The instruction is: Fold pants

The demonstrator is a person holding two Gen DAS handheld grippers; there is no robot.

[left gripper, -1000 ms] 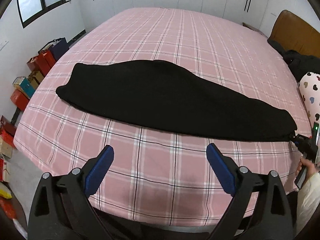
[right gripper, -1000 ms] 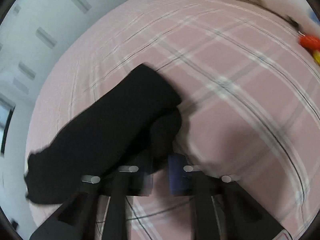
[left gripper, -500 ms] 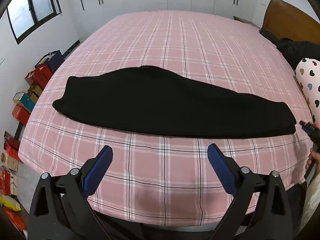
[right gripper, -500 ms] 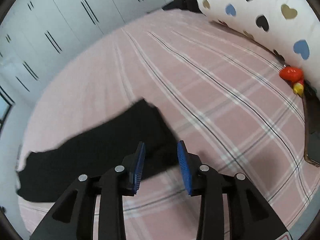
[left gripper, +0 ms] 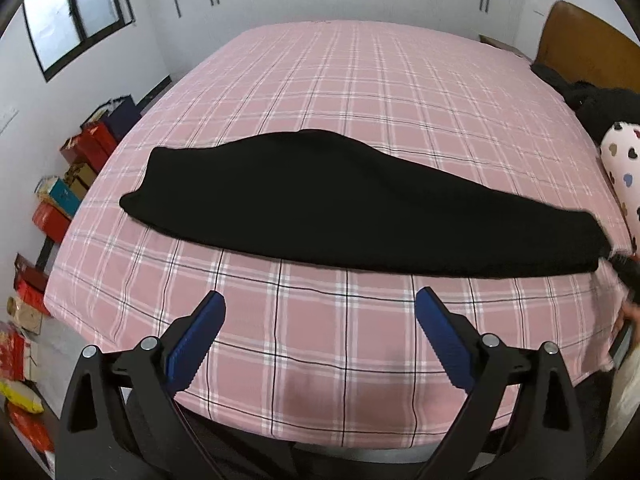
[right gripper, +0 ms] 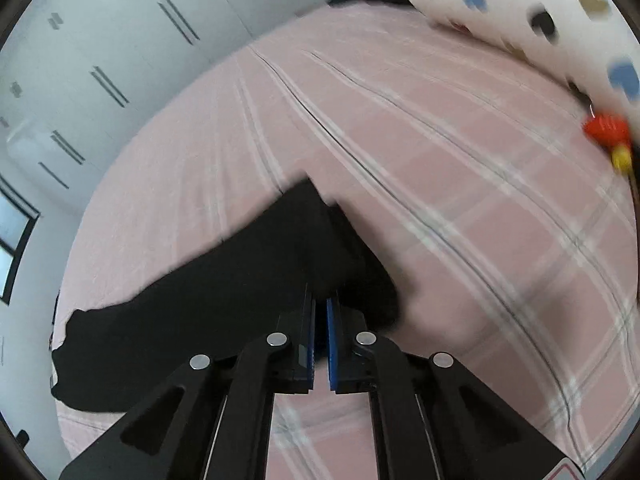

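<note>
Black pants point(left gripper: 340, 204) lie folded lengthwise across the pink plaid bed point(left gripper: 360, 80), running left to right. My left gripper point(left gripper: 320, 298) is open over the bed's near edge, short of the pants, with nothing between its blue pads. My right gripper point(right gripper: 321, 300) has its pads together on the right end of the pants point(right gripper: 240, 288), with black cloth at its tips. In the left wrist view the right gripper point(left gripper: 626, 270) is a dark blur at that same end, with a hand below it.
A white pillow with hearts point(left gripper: 624, 160) and a dark heap of clothes point(left gripper: 600, 108) lie at the bed's right, by the wooden headboard point(left gripper: 580, 48). A red and yellow toy point(right gripper: 606, 128) lies beside the pillow. Coloured boxes point(left gripper: 60, 200) line the floor on the left.
Half a second ago the right gripper stood open just short of the pants' end; now it has moved onto the end and shut. The left gripper has stayed open and in place.
</note>
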